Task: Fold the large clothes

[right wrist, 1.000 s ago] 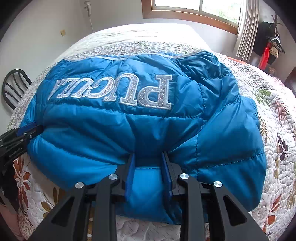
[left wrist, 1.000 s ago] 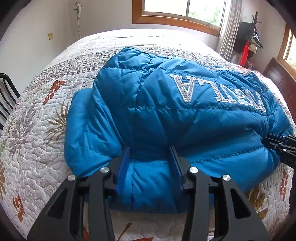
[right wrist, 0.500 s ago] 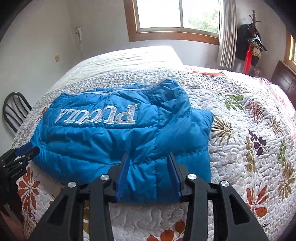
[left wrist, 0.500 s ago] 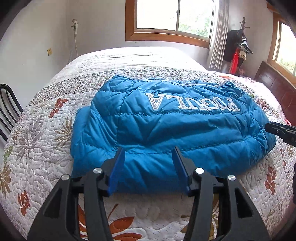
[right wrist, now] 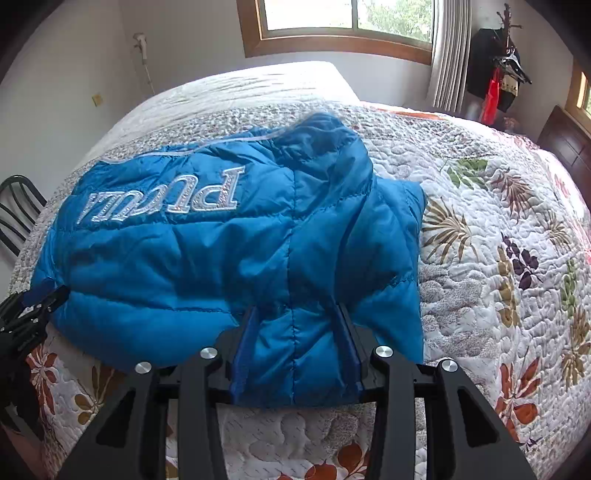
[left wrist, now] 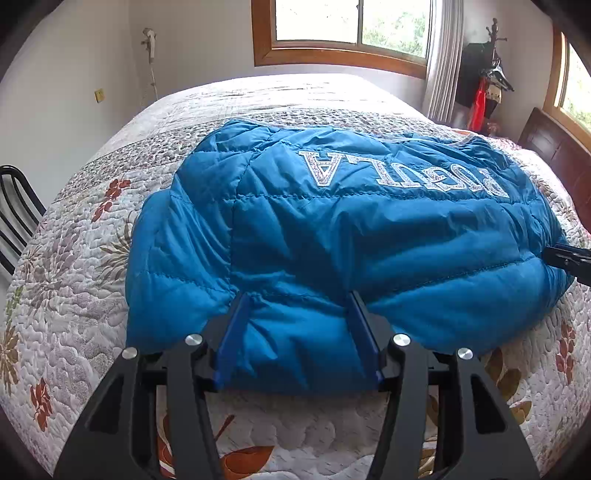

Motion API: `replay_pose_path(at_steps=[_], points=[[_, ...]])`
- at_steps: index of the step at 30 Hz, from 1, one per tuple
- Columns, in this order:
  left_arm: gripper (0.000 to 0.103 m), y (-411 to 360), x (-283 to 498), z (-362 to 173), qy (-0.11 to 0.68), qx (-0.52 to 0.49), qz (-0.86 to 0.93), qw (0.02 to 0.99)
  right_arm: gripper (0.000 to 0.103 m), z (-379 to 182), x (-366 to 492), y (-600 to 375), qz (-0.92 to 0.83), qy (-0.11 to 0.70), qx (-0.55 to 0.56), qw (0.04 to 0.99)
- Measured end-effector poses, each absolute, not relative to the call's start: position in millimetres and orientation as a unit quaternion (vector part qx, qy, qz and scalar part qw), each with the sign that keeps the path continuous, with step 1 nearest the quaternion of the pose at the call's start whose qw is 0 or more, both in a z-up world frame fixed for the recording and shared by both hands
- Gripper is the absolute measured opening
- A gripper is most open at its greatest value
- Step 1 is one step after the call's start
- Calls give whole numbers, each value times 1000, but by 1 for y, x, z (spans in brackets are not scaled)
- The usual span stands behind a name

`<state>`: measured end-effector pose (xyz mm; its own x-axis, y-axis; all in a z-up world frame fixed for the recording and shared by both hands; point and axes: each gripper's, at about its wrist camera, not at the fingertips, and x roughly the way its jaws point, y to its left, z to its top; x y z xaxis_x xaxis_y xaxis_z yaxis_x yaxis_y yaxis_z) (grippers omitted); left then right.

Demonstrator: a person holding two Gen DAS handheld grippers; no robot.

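between the jaws of the left gripper (left wrist: 298,306) and of the right gripper (right wrist: 295,317): the near hem of the blue puffer jacket (left wrist: 332,236), bunched against the blue pads, clamped on both. opened wider over the last second, yet fabric fills each gap, unlike half a second ago when jaws stood clear. beyond the tips: silver lettering (left wrist: 406,173), floral quilted bedspread (right wrist: 498,258). far left, black chair (left wrist: 14,218); far ahead, wooden window (left wrist: 351,33), coat rack (right wrist: 498,66).
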<state>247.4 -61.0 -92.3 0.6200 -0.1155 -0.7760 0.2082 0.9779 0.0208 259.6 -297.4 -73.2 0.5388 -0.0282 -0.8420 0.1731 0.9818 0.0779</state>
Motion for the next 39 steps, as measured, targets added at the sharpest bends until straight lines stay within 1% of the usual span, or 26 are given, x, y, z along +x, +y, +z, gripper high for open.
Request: replay_pose_path(at_steps=[9, 13, 14, 15, 16, 17, 18, 19, 23, 28, 31, 34, 39], points=[[55, -57, 253, -98, 436, 46, -97, 894, 44, -84, 265, -301, -48, 488, 94, 866], [55, -54, 253, -91, 444, 38, -102, 889, 44, -73, 260, -305, -39, 472, 108, 874], [56, -51, 253, -85, 447, 32, -107, 887, 45, -65, 256, -309, -31, 458, 116, 881], [59, -46, 252, -78, 446, 21, -112, 888, 52, -55, 249, -313, -24, 440, 126, 889], [65, -40, 251, -70, 441, 10, -114, 890, 71, -46, 243, -319, -21, 421, 138, 896], [70, -31, 251, -61, 432, 0, -111, 895, 80, -38, 238, -327, -22, 404, 152, 902], [81, -20, 253, -53, 423, -7, -106, 900, 87, -34, 235, -336, -23, 390, 166, 905], [89, -9, 255, -47, 417, -14, -103, 903, 87, -32, 233, -347, -22, 381, 186, 905], [91, 39, 277, -49, 435, -51, -100, 893, 87, -48, 245, -397, 24, 384, 295, 875], [91, 87, 312, -85, 493, -139, -128, 849, 89, -80, 268, -429, 43, 400, 362, 841], [91, 93, 324, -102, 506, -169, -161, 830, 90, -95, 283, -435, 57, 412, 374, 829], [91, 89, 331, -109, 504, -179, -193, 823, 94, -103, 295, -434, 71, 419, 371, 826], [91, 76, 352, -118, 517, -182, -219, 807, 96, -115, 315, -429, 76, 437, 356, 822]])
